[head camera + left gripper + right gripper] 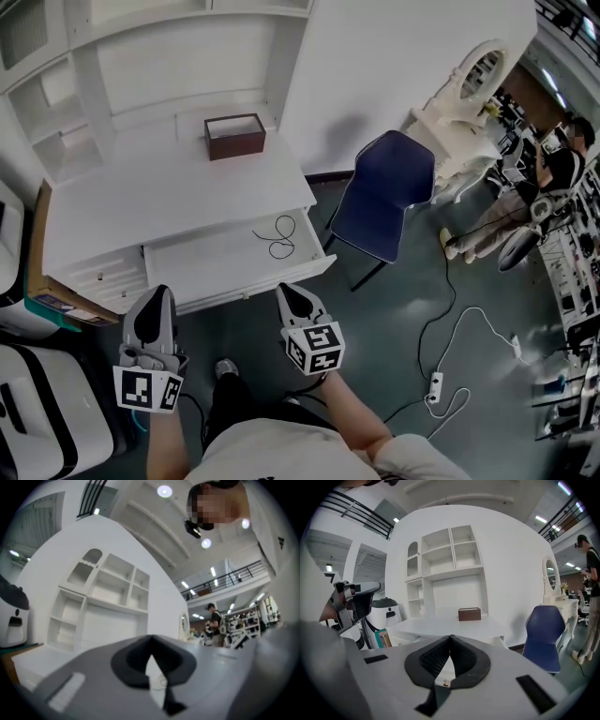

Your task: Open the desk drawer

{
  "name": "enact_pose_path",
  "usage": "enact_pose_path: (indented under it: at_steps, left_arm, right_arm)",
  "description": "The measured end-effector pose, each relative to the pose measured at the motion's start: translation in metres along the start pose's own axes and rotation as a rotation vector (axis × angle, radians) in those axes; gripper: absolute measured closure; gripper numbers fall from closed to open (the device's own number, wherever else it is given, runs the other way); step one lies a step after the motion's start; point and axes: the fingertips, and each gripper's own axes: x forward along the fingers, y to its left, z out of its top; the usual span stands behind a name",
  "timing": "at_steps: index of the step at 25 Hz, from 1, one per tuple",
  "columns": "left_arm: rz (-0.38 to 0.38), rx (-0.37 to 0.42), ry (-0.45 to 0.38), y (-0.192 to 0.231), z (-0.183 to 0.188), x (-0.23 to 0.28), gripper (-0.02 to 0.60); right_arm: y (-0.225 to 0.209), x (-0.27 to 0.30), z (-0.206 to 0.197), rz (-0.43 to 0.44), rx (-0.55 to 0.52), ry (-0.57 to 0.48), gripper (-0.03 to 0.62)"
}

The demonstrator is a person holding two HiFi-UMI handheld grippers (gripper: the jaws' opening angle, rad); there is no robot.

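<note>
The drawer [216,262] stands pulled out of the white surface [169,197], just ahead of the left tongs [159,292] and right tongs [287,291]. Its long axis runs across them, front facing them. Both tongs are pressed closed, empty.

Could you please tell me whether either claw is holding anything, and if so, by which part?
Nothing is held. The left claw and the right claw are both shut, with nothing between their jaws.

Grey hand-held grippers [159,294] [289,292] carry black-and-white marker cubes [148,389] [315,347].
</note>
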Motion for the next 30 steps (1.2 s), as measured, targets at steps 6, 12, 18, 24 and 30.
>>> enact_pose_path:
  at_steps: [6,12,18,24,30]
  left_arm:
    - [-0.006,0.019,-0.013,-0.011,0.011,-0.001,0.577]
    - [-0.008,0.029,-0.033,-0.020,0.026,-0.002,0.577]
    - [-0.008,0.041,-0.048,-0.030,0.034,-0.007,0.577]
    - [0.010,0.038,-0.066,-0.035,0.043,-0.015,0.577]
    - [0.030,0.033,-0.075,-0.041,0.047,-0.025,0.577]
  right_arm:
    - [0.000,-0.020,0.037,0.000,-0.072,-0.078,0.592]
    - [0.007,-0.041,0.077,0.008,-0.126,-0.162,0.592]
    - [0.012,-0.064,0.107,0.015,-0.165,-0.239,0.592]
    - [0.016,-0.085,0.127,0.017,-0.171,-0.292,0.594]
    - [0.015,-0.106,0.137,0.001,-0.176,-0.331,0.594]
